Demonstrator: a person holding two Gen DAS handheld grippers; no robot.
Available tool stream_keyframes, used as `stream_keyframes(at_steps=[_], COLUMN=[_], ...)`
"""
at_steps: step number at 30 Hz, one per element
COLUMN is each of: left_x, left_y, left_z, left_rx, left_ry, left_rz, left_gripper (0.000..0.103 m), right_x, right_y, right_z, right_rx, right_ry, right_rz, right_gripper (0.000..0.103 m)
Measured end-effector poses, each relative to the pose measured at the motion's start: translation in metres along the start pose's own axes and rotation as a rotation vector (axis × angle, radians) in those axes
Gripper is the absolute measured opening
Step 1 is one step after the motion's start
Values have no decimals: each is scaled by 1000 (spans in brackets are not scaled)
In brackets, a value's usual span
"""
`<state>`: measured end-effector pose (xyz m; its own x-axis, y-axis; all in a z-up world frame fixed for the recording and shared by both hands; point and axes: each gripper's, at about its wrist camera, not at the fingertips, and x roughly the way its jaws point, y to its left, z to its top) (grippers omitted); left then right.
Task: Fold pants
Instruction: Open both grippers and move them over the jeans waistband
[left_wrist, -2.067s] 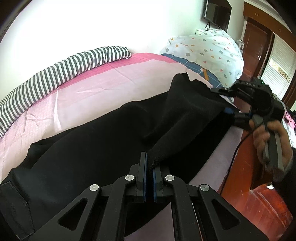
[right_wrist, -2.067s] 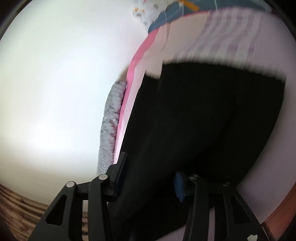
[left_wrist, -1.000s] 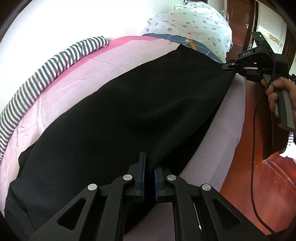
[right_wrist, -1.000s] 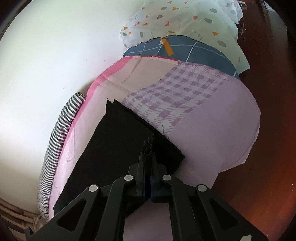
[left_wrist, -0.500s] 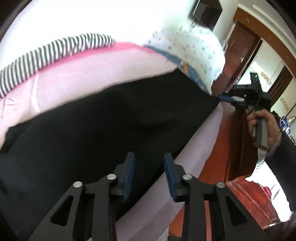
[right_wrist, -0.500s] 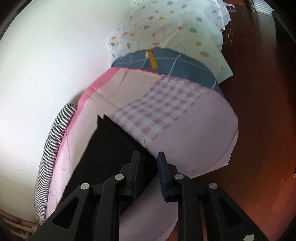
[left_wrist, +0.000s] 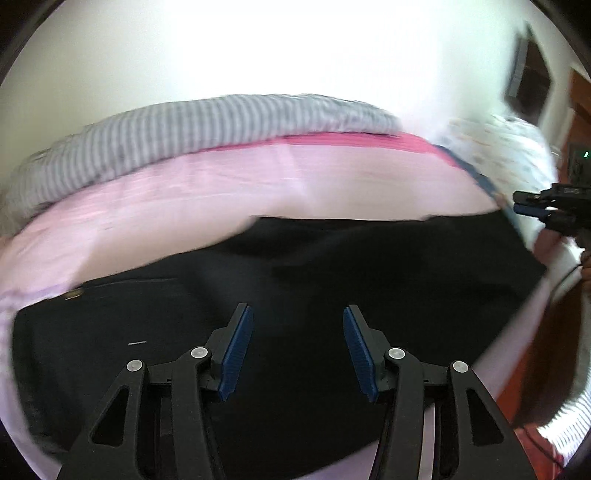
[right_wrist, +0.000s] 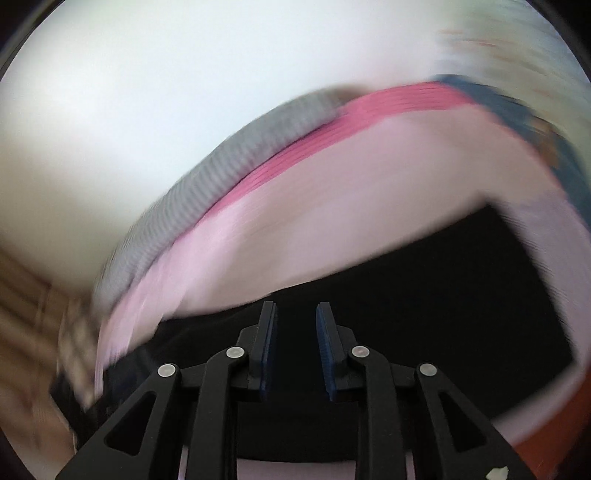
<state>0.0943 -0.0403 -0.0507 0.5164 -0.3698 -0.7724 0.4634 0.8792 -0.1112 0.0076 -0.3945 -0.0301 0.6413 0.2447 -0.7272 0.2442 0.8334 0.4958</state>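
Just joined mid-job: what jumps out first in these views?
The black pants spread flat across the pink bedsheet, filling the foreground of both views. Both grippers hang over them with jaws opening and nothing between: left gripper, right gripper. A striped pillow lines the wall.

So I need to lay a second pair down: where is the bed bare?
A bare pink sheet band runs between the black pants and the striped pillow. A thin strip is free along the near edge. The pants fill the middle; the far end holds patterned bedding.
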Motion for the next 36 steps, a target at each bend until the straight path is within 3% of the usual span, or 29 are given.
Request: stream_keyframes(at_steps=[6, 11, 16, 21, 23, 26, 27, 29, 32, 36], left_x=[-25, -39, -40, -32, -27, -26, -25, -26, -27, -26], left_y=[63, 111, 135, 142, 144, 146, 146, 146, 147, 149], left_z=[-23, -43, -55, -62, -65, -71, -71, -70, -67, -68], left_rx=[-79, -159, -182, -170, -170, -180, -179, -176, -177, -176], left_ry=[-49, -58, -50, -33, -24, -23, -23, -22, -22, -26], left_rz=[158, 235, 295, 290, 286, 270, 267, 264, 270, 270], left_gripper=[52, 52, 52, 53, 54, 54, 54, 54, 54, 54], right_x=[92, 166, 217, 248, 253, 264, 265, 261, 249, 251], right_y=[112, 180, 219, 229, 229, 233, 234, 237, 246, 245], right_z=[11, 5, -5, -7, -9, -16, -19, -20, -12, -4], right_rx=[-253, -415, -547, -585, -602, -618, -624, -644, -645, -609], right_ry=[237, 419, 519, 602, 621, 660, 661, 635, 552, 515], right_rz=[169, 214, 191, 201, 199, 208, 219, 222, 243, 233], right_gripper=[27, 27, 27, 27, 33, 33, 31, 14, 11, 8])
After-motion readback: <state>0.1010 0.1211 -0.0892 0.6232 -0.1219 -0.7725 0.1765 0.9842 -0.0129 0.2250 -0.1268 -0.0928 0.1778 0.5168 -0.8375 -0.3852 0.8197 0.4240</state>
